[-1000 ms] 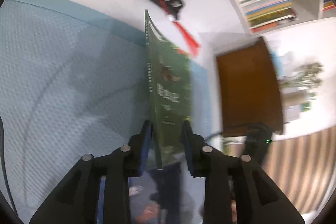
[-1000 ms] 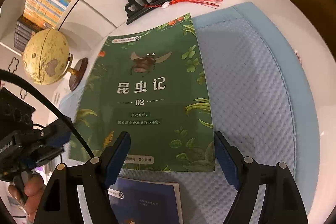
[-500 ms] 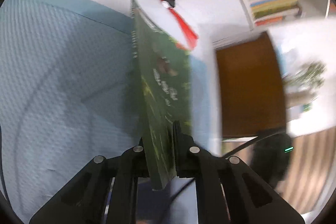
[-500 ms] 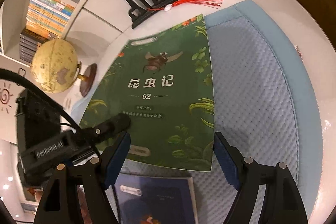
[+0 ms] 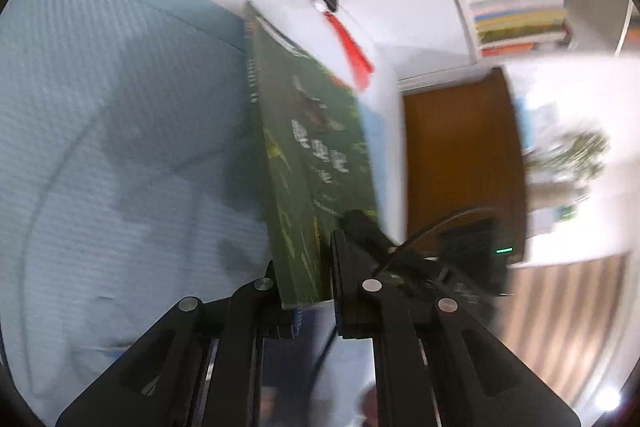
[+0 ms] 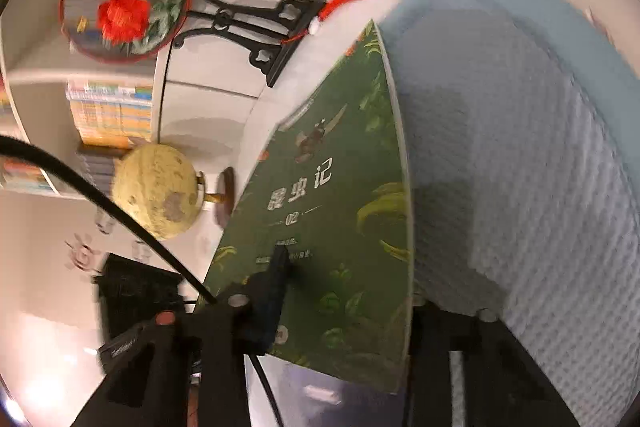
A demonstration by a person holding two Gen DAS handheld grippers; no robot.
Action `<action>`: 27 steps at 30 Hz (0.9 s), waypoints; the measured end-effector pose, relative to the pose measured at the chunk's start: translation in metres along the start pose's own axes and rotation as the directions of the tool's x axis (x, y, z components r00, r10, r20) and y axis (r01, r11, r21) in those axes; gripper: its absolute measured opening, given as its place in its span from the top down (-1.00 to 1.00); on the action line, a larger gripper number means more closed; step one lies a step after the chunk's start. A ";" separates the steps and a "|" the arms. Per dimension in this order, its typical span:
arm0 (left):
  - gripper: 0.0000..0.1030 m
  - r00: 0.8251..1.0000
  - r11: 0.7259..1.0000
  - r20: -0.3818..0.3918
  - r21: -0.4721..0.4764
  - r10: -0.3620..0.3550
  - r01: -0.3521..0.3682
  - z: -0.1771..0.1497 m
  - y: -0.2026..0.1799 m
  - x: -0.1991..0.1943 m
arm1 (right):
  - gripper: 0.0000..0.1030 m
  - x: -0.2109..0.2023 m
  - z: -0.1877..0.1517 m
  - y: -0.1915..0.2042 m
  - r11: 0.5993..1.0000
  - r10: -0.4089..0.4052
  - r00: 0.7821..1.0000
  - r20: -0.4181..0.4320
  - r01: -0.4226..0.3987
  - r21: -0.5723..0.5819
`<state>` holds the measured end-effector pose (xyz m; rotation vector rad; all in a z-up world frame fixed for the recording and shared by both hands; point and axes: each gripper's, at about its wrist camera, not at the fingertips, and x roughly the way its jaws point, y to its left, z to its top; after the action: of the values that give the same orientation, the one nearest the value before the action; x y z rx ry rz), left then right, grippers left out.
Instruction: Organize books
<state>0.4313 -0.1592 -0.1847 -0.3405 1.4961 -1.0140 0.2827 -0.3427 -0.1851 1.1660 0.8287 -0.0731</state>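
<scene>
Clamping green book (image 5: 308,187) on edge: left gripper (image 5: 306,291) and right gripper (image 6: 344,311), jaws just closed.

- The left wrist camera looked forward and down, close over a green book (image 5: 312,163) on a blue mat (image 5: 120,147).
- The right wrist camera faced the same book (image 6: 340,227) closely; both showed the fan stand (image 6: 248,23).

Our left gripper (image 5: 306,283) is matte black plastic: two angular link arms, each pinned with round silver screws, ending in flat fingers with blue-edged pads. Our right gripper (image 6: 340,323) is built the same, black with silver screw heads and one reddish fastener on its left arm. A thick black cable (image 6: 100,201) crosses its view, and a black housing (image 6: 124,347) below carries small white lettering, too blurred to read.
</scene>
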 end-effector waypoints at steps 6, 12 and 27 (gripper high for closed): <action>0.77 0.977 0.955 0.074 0.205 0.201 -0.212 -0.025 -0.022 -0.015 | 0.52 -0.007 -0.040 0.048 0.933 -0.217 0.975 0.056 0.224 -0.281; 0.76 0.954 0.898 0.128 0.324 0.270 -0.297 -0.076 -0.033 -0.046 | 0.52 -0.023 -0.098 0.074 0.854 -0.292 0.953 0.081 0.298 -0.426; 0.74 0.911 0.860 0.227 0.313 0.345 -0.404 -0.146 -0.015 -0.151 | 0.52 -0.028 -0.203 0.152 0.780 -0.262 0.962 0.083 0.261 -0.568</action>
<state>0.3264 -0.0016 -0.0917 0.1261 1.1421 -0.8910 0.2235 -0.1191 -0.0780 0.4698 0.9267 -0.0453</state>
